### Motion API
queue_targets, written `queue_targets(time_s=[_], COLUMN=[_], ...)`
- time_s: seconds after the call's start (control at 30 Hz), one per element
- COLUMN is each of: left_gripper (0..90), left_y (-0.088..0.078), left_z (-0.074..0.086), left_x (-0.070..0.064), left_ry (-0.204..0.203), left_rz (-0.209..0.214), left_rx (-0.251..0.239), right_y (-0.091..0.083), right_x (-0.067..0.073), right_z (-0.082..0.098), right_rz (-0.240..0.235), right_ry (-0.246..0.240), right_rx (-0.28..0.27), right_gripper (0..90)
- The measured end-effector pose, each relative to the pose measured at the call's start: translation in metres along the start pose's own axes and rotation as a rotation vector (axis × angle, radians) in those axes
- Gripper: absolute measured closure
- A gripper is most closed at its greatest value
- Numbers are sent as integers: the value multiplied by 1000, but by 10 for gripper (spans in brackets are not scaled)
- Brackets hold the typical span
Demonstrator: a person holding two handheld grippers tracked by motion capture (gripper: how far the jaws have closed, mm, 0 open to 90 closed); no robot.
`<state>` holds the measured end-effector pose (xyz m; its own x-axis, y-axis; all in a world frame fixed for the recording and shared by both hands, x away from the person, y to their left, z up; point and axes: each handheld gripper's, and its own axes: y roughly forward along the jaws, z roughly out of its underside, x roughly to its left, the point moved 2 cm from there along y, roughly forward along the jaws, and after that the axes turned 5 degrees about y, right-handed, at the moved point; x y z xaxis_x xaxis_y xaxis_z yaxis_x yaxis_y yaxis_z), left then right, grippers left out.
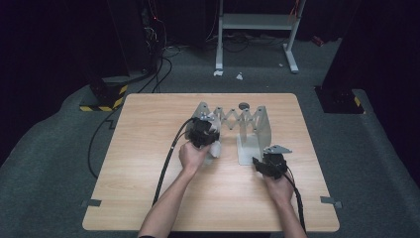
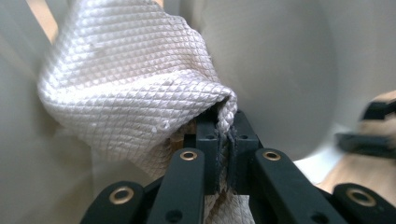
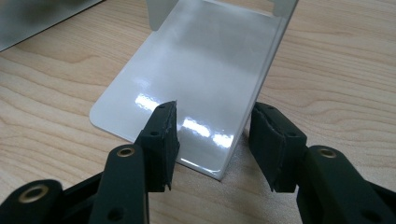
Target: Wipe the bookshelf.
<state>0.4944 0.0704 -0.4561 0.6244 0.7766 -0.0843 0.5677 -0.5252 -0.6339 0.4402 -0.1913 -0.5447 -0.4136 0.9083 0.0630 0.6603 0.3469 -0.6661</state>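
- Black left gripper [image 2: 225, 140] is clamped on white woven cloth [image 2: 135, 93], at the rack's [image 1: 237, 121] left end.
- Right gripper [image 3: 212, 135] straddles the rack's base plate [image 3: 196, 74], jaws parted, not pressing.
- Advice: steady the base before draping.

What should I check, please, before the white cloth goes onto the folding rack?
1. Left gripper shut on the white cloth: ok.
2. Cloth close to the rack's left end plate: ok.
3. Right gripper steadying the rack's foot plate: not ok; jaws straddle its corner but stand open.
4. Rack spread out on the table: ok.
5. Cloth clear of the rack's bars: cannot tell.
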Motion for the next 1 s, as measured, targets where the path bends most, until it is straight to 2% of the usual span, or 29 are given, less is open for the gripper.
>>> queue_targets(time_s=[0.13,0.23,0.33,0.57,0.7,0.83,1.0], left_gripper=[853,853,853,852,852,853,853], left_y=[-19,-27,-31,-37,-30,-16,1], left_z=[-13,-16,-15,-4,4,17,22], left_x=[-7,-9,-12,-15,-14,-11,-11], left_ry=[34,32,49,62,67,41,41], left_rz=[-3,9,8,24,17,43,45], left_rx=[-41,-64,-67,-59,-37,-5,29], right_y=[0,0,0,0,0,0,0], right_x=[0,0,0,0,0,0,0], right_z=[0,0,0,0,0,0,0], right_rz=[0,0,0,0,1,1,0], right_ry=[-1,-2,-1,0,0,0,0], right_rx=[0,-1,-1,0,0,0,0], right_gripper=[521,521,521,521,521,521,521])
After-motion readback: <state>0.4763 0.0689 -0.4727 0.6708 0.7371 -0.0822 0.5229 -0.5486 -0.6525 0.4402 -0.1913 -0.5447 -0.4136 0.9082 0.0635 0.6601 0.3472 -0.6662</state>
